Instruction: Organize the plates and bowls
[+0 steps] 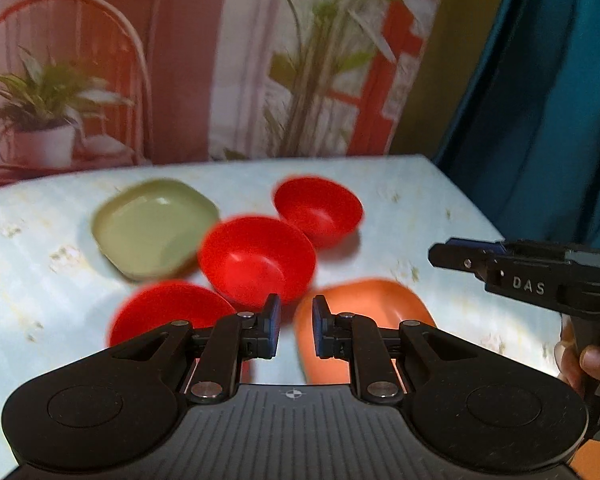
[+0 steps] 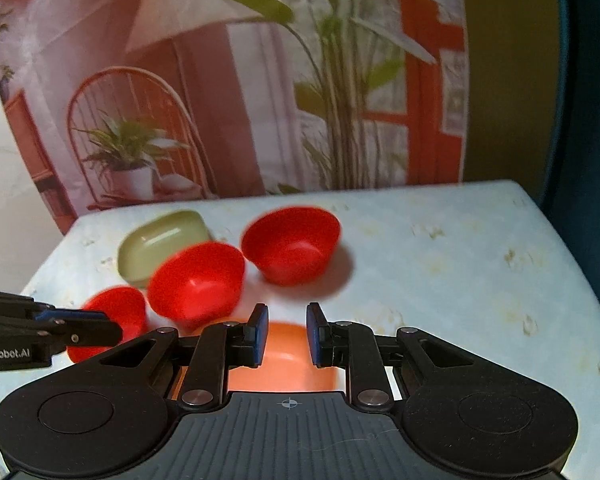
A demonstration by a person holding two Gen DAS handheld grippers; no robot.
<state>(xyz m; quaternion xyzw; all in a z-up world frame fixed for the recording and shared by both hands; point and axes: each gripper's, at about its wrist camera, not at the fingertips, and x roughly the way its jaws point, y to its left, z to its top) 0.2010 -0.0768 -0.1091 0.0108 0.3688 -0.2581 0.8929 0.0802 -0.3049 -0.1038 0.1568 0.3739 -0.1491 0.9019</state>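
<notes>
Three red bowls (image 1: 256, 258), two plates (image 1: 154, 226).

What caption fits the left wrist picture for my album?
Open left gripper hovers above three red bowls, a green square plate and an orange plate on the pale tablecloth.

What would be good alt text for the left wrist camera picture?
Open left tongs hover over a pale table holding three red bowls, a green square plate and an orange plate. The right tongs enter from the right, before a plant backdrop.
</notes>
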